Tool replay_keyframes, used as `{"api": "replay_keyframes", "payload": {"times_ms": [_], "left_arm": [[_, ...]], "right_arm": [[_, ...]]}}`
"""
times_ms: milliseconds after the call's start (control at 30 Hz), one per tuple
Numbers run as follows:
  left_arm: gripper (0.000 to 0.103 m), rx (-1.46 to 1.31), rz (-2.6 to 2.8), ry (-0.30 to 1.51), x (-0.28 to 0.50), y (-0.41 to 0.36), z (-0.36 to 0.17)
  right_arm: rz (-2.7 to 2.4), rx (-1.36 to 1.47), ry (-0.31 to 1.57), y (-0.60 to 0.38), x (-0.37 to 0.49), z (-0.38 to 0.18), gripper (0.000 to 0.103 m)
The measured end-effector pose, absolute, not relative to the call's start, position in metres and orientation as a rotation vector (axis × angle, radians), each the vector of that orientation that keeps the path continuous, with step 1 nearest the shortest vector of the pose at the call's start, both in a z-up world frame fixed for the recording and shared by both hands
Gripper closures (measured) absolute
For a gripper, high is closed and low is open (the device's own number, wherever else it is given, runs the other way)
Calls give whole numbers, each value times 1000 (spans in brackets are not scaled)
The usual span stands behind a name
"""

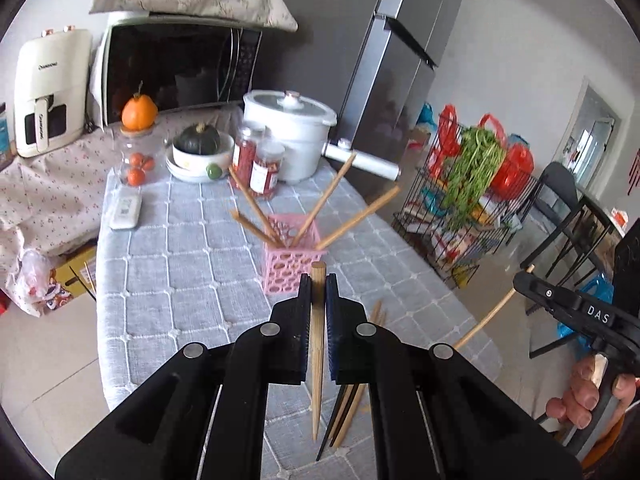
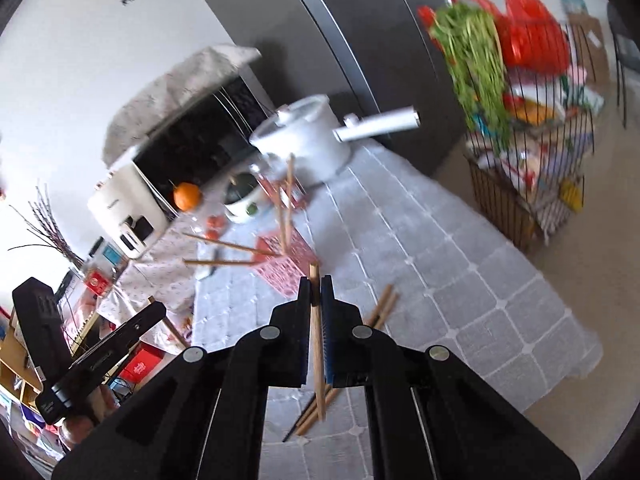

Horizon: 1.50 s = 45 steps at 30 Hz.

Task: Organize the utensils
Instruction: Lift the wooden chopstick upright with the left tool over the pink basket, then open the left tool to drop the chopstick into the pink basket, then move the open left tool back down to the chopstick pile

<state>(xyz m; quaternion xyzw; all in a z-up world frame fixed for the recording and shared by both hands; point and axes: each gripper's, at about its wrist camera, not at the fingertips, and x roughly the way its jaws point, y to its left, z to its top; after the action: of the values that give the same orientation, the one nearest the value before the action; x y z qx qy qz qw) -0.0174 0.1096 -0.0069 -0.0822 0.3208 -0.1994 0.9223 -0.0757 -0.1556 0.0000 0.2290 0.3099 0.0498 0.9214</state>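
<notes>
Soft daylight fills my views; shadows are faint. Fisheye bends the edges into dark corners. My left view is sharp, my right smeared, worst at the rack point(image 2: 532, 160).

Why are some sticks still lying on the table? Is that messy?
A bit. A few loose chopsticks lie flat on the tablecloth, outside the pink holder. Those in the holder lean in different directions. Each set of tongs, left and right, grips one chopstick.

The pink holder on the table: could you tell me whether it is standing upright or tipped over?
Upright. In the left wrist view the pink holder stands on its base on the grey tablecloth, open top upward, with four wooden chopsticks leaning out.
</notes>
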Motion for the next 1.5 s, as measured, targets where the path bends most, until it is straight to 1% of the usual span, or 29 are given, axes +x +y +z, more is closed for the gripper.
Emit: {"api": "replay_keyframes", "payload": {"times_ms": [233, 400, 500, 633, 800, 1100, 1167, 1200, 1233, 1500], "left_arm": [[97, -188, -417, 543, -8, 99, 45], [97, -178, -408, 450, 9, 87, 85], [97, -176, -394, 403, 20, 84, 105], [97, -134, -332, 359, 41, 76, 119], [97, -113, -262, 387, 76, 67, 106], [96, -146, -214, 504, 133, 62, 61], [85, -147, -226, 540, 136, 63, 51], [74, -164, -243, 544, 133, 66, 48], [70, -179, -245, 535, 129, 70, 47], [69, -387, -208, 501, 81, 132, 42]], "right_arm": [[95, 483, 507, -157, -61, 54, 98], [108, 527, 369, -163, -51, 90, 98], [128, 579, 320, -170, -44, 98, 98], [104, 596, 289, -177, -35, 100, 98], [97, 626, 334, -182, -14, 87, 98], [97, 619, 363, -174, 3, 76, 98], [102, 616, 366, -171, 6, 75, 98], [104, 616, 367, -170, 7, 75, 98], [106, 613, 367, -168, 8, 75, 98], [78, 567, 358, -149, 16, 73, 98]]}}
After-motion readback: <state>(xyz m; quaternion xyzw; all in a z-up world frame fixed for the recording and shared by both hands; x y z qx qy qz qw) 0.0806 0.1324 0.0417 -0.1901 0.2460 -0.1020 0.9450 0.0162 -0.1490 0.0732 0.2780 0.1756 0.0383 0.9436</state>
